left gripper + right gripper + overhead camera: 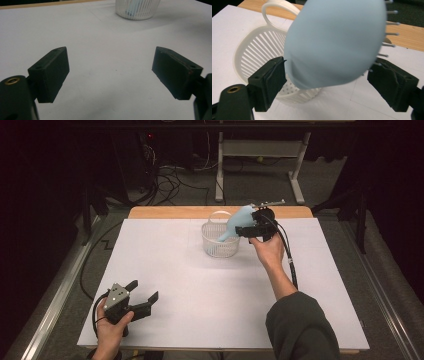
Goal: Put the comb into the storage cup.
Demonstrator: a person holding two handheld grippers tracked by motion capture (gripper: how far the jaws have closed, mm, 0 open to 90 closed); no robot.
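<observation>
White table (175, 270) bears unlabelled basket (218, 245) (hairbrush (239, 222) above).

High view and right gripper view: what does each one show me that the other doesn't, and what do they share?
The high view takes in the left gripper, open and empty near the table's front edge, the person's hands, the dark sleeve and cables on the floor beyond. The right gripper view gives close detail: the bristles and the holes in the basket's bottom. Both show the blue hairbrush between the right gripper's jaws over the white basket on the white table.
</observation>
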